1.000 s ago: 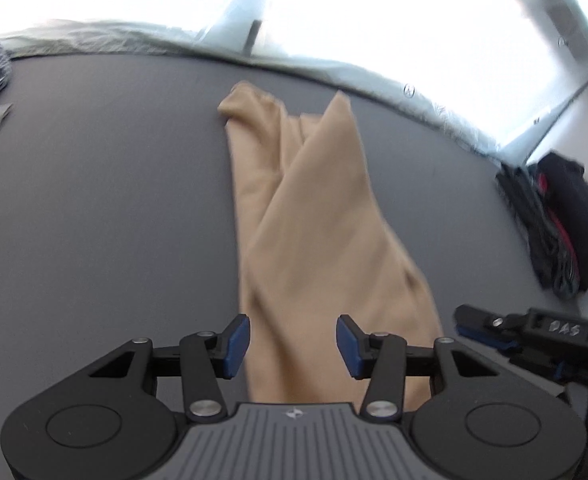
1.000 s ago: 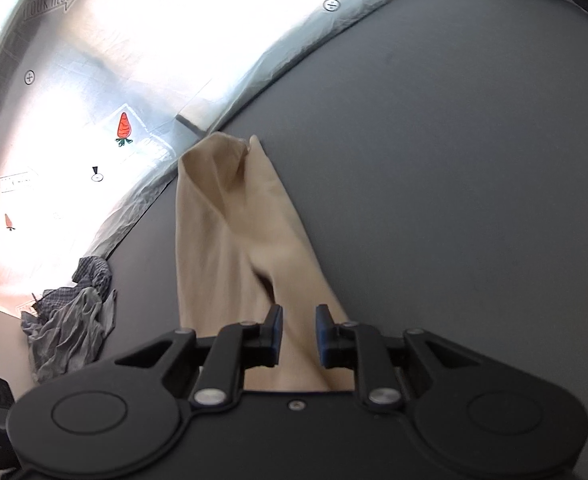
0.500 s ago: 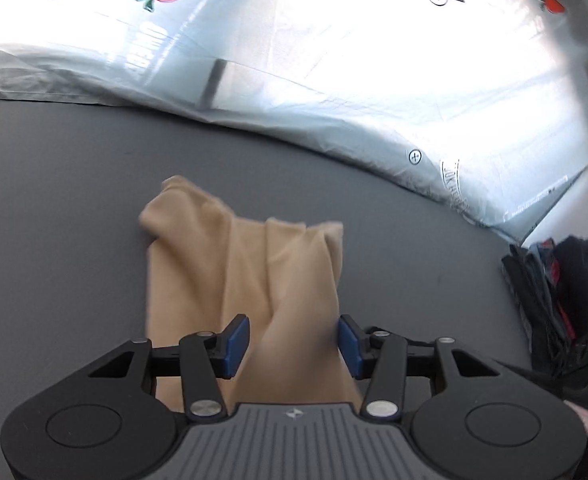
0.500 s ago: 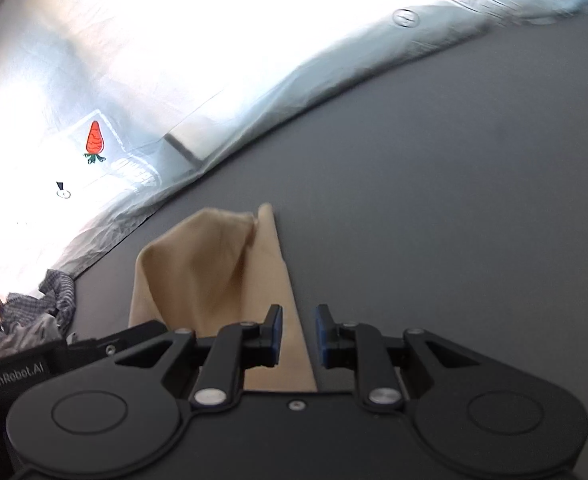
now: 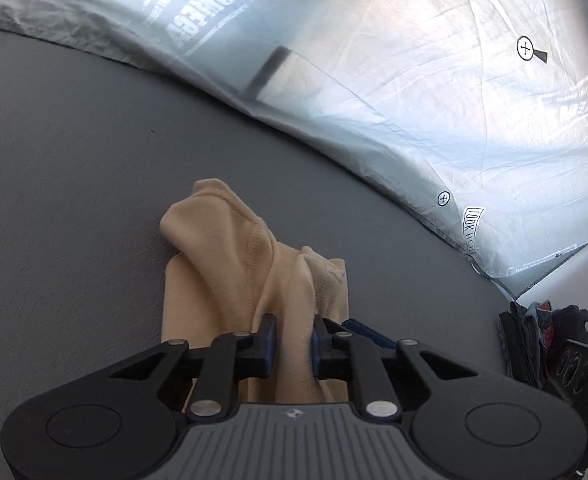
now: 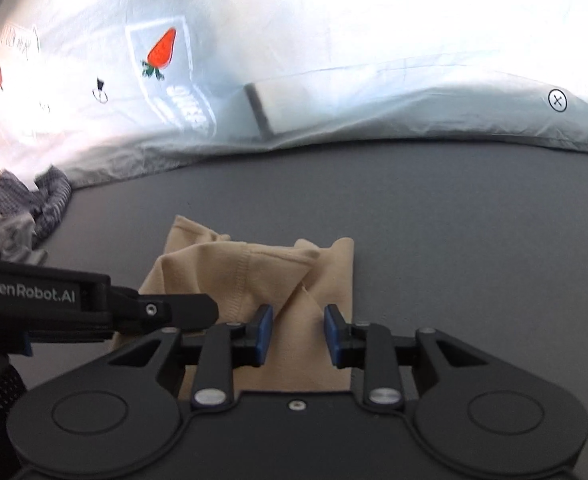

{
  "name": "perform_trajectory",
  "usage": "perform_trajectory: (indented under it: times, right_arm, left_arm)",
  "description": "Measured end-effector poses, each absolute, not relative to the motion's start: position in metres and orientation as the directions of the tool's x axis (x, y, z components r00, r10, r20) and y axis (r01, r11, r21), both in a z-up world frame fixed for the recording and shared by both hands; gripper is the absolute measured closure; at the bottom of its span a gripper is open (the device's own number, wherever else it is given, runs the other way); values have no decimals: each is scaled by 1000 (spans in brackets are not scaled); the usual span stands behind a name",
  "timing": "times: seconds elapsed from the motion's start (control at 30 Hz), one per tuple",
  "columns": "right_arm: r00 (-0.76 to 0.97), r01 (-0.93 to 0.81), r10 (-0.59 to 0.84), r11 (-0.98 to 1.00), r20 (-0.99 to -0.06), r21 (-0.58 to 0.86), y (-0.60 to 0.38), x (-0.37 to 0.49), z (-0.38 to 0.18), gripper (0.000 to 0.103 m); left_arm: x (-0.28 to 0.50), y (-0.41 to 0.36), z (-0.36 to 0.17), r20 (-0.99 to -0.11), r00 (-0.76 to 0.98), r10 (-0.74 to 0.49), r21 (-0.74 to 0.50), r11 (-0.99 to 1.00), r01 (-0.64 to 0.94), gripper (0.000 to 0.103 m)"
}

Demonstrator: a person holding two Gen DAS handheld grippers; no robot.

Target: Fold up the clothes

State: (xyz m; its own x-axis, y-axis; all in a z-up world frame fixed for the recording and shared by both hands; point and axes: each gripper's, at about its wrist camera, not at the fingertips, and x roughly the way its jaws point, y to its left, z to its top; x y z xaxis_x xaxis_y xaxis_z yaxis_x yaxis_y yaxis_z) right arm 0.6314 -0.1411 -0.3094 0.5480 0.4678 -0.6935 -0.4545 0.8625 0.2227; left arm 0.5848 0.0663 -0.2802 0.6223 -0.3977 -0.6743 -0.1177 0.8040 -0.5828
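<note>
The left gripper [image 5: 292,340] is clenched on a bunched ridge of the tan garment [image 5: 254,280], its blue pads pressed into the cloth from both sides. A second ago those pads stood wide apart over the flat fabric, so the grasp is new. The right gripper [image 6: 297,334] has gone the other way: its pads were nearly together a second ago, and now they stand apart with the cloth lying loose between them, so it looks released.

Outward from the tools, the tan garment has changed shape. A second ago it lay long and narrow, stretching away toward the far edge of the grey table [image 5: 74,160]. Now it is a short, doubled heap just ahead of both grippers, with a stitched hem curling up on its far left corner. The near end appears to have been carried over the far end, which would mean one lengthwise fold is made, though the top layer is rumpled rather than flat.

The cloth probably still needs smoothing or a second fold before it counts as done.

Past the table's far edge hangs a pale printed sheet [image 5: 413,80]. A dark pile of clothes [image 5: 533,340] sits at the right, and a checked grey heap [image 6: 18,204] at the left.
</note>
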Motion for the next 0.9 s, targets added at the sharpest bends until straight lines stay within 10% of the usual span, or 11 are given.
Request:
perform_trajectory:
  times: [0.1, 0.37, 0.9]
  right_arm:
    - [558, -481, 463, 857, -689, 185, -135, 627, -306, 99]
    - [713, -379, 382, 915, -588, 135, -163, 606, -275, 100]
    - [656, -255, 339, 940, -674, 225, -180, 625, -306, 88]
  left_arm:
    - [583, 68, -278, -663, 631, -402, -586, 803, -105, 85]
    - [582, 65, -264, -617, 667, -417, -583, 812, -32, 86]
    - [585, 55, -278, -682, 658, -320, -452, 891, -35, 84]
